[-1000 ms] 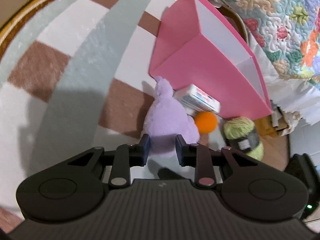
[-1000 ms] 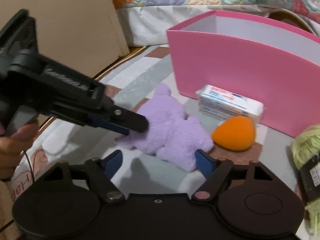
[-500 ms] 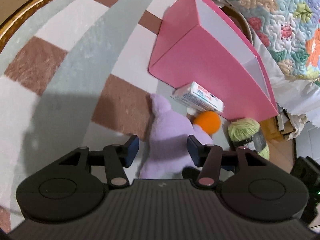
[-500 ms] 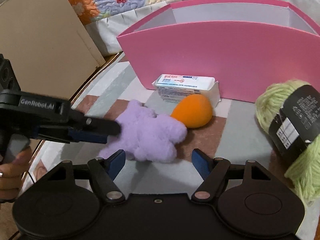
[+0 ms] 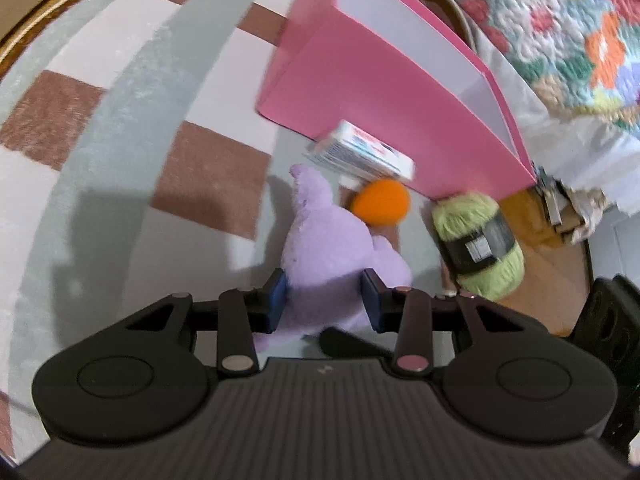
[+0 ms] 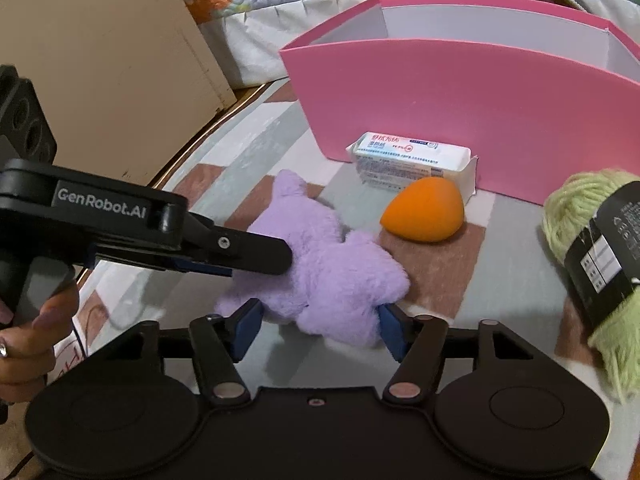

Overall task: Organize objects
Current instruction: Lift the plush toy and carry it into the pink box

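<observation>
A purple plush toy [image 5: 324, 248] lies on the checked rug, also in the right wrist view [image 6: 320, 268]. My left gripper [image 5: 325, 300] has its jaws around the plush's body, pads touching its sides; its finger shows in the right wrist view [image 6: 256, 256] pressed on the plush. My right gripper [image 6: 318, 326] is open, its jaws straddling the plush's near edge. An orange sponge egg [image 6: 424, 216], a white wipes pack [image 6: 408, 160] and a green yarn ball [image 6: 596, 256] lie in front of the pink box [image 6: 440, 92].
The rug [image 5: 120, 128] covers a round table with a gold rim [image 6: 208, 136]. A beige board [image 6: 100, 60] stands at the left. A quilted floral blanket [image 5: 560, 20] lies behind the pink box. A cardboard piece [image 5: 560, 216] sits by the yarn.
My left gripper opened, then closed in on the plush's body. My right gripper moved closer until its open jaws straddle the plush's near edge.
</observation>
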A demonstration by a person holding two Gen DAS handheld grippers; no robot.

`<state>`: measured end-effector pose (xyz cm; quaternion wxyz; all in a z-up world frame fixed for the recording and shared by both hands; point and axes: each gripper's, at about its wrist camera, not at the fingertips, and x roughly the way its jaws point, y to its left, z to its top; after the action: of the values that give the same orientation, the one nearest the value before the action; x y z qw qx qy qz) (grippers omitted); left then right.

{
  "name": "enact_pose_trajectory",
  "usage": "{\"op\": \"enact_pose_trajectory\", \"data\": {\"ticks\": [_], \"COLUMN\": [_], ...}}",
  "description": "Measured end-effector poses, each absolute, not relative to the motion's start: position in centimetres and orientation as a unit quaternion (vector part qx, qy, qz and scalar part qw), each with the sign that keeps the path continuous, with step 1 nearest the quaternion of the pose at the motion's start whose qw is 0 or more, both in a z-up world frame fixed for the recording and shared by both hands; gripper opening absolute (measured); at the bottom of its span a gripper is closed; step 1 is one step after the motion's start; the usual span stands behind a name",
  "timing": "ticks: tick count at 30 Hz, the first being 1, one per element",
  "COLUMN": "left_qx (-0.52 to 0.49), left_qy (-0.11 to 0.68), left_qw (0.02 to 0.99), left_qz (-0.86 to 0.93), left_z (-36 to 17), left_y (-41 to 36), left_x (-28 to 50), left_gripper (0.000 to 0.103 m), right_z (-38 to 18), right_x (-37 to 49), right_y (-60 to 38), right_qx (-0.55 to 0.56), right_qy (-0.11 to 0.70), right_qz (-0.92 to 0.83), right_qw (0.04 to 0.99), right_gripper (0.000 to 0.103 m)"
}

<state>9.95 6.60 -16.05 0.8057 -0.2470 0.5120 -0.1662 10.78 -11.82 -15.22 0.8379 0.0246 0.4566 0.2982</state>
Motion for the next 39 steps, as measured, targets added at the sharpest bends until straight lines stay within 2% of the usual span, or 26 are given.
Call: {"op": "enact_pose_trajectory", "data": {"ticks": [1,10,17,23,35,39], "left_qx": [-0.245,-0.230,-0.234,-0.230,-0.209,-0.198], "left_qy": [0.514,0.507,0.492,0.473,0.419,0.409], "left_qw": [0.804,0.807,0.809,0.817,0.852,0.863], "left_qz": [-0.171,-0.196,-0.220,-0.236,-0.233,-0.220], "left_z": [-16.0,-14.1,-11.8,-8.2,-0.2,1.2], "left_y": [6.3,3.8,2.7,2.3,2.1,1.7], "left_x": [9.9,7.8,5.7,5.1,8.9,11.0], "left_gripper": [0.039,0.042,0.042,0.042,0.043,0.043], "right_z": [-15.1,-12.9,-9.8,-5.5,2.4,4.1], "right_x": [10.6,9.0,7.6,6.4,9.4,11.7], "right_y": [-11.8,-13.4,-14.3,-15.0,-14.6,-14.5], "right_qx": [0.019,0.001,-0.038,-0.075,-0.166,-0.150], "right_qy": [0.459,0.452,0.445,0.401,0.324,0.326], "right_qz": [0.295,0.284,0.288,0.311,0.345,0.346], "right_qw": [0.838,0.846,0.847,0.858,0.865,0.867], "right_gripper": [0.081,0.088,0.088,0.088,0.088,0.088]}}
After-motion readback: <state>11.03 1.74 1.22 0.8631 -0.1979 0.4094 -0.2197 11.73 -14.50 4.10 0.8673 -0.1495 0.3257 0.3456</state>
